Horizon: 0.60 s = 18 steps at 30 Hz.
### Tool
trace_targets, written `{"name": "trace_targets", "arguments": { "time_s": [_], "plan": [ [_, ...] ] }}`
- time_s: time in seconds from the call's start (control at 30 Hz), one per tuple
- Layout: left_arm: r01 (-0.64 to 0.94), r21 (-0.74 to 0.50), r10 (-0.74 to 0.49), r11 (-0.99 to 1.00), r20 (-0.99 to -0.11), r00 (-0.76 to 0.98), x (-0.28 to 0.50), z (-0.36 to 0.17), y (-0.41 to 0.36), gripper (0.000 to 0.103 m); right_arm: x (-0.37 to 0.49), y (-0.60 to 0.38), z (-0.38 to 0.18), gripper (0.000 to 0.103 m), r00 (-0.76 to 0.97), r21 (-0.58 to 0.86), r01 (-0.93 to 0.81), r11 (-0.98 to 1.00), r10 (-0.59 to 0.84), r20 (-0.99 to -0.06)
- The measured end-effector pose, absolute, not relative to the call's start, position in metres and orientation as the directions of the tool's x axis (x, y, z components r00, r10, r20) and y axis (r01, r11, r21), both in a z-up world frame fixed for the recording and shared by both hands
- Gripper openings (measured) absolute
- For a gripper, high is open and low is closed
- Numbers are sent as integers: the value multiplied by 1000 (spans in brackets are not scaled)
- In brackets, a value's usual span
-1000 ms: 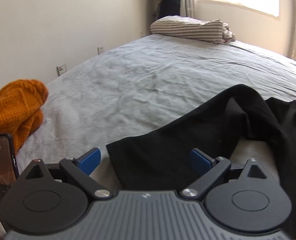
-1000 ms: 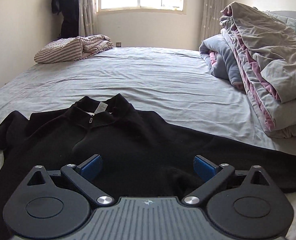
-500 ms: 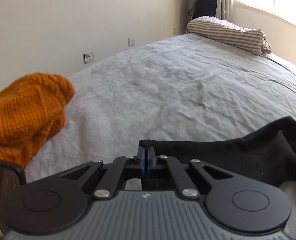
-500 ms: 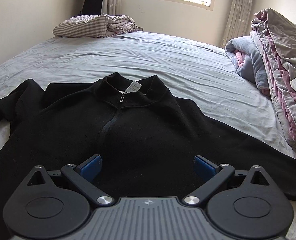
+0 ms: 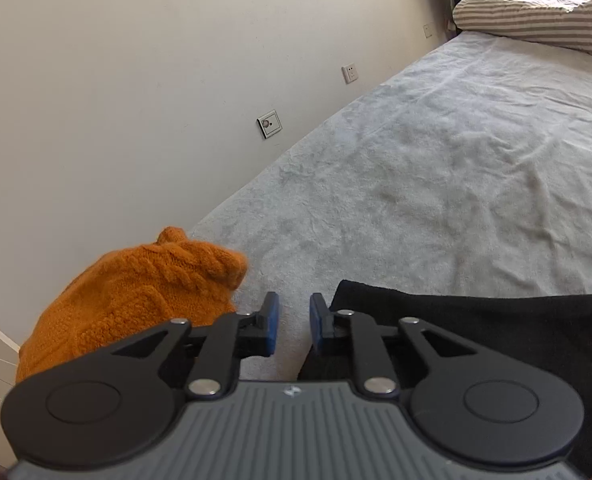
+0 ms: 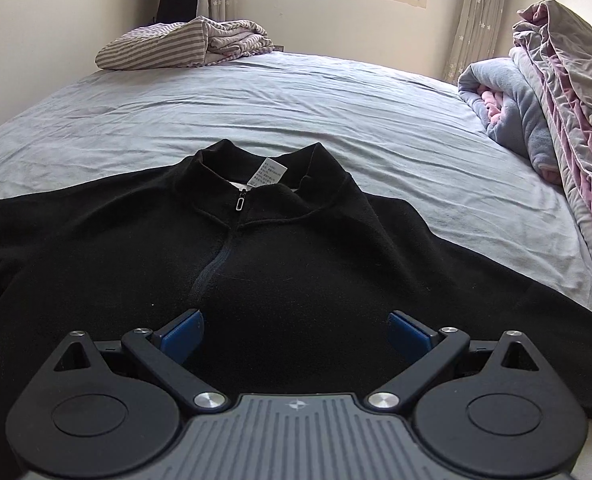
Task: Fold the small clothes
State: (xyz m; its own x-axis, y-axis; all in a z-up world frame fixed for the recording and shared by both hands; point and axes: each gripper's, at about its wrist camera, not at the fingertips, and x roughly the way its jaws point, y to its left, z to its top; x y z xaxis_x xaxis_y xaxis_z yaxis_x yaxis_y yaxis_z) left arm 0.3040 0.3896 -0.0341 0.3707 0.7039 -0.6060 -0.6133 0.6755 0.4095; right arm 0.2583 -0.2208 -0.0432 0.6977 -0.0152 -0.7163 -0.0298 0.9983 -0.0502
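Jaws of the left gripper point(image 5: 292, 322) stand slightly parted, holding nothing, just left of the black fleece zip-neck pullover point(image 6: 279, 264); only that view shows the orange cable-knit sweater point(image 5: 135, 300). Right gripper point(image 6: 296, 334) hangs wide apart above the pullover, spread flat, front up, on the grey bedsheet point(image 6: 296, 108).

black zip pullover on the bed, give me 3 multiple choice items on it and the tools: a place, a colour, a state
1. Where does the black pullover lie?
A. spread flat on the grey sheet
B. on the striped bundle
C. on the floor

2. What colour is the knit beside the left tool?
A. pink
B. orange
C. white

3. How is the right tool?
A. shut on a sleeve
B. open
C. out of view

Answers: 1 A, chest and sleeves lie spread across the sheet; 2 B, orange cable knit by the wall; 3 B, its blue pads stand wide apart above the cloth.
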Motion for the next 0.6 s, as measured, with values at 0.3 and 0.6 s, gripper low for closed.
{"name": "trace_targets", "arguments": {
  "time_s": [0.3,0.6],
  "plan": [
    [-408,267,480,873,-617,624,306,-34,296,84,265,-225,-49,98,704,-53,-28,998,-18,-710],
    [-45,181,148,982,-610,778,335,-31,173,90,273,-260,-42,97,732,-56,-7,998,-33,-681]
  ]
}}
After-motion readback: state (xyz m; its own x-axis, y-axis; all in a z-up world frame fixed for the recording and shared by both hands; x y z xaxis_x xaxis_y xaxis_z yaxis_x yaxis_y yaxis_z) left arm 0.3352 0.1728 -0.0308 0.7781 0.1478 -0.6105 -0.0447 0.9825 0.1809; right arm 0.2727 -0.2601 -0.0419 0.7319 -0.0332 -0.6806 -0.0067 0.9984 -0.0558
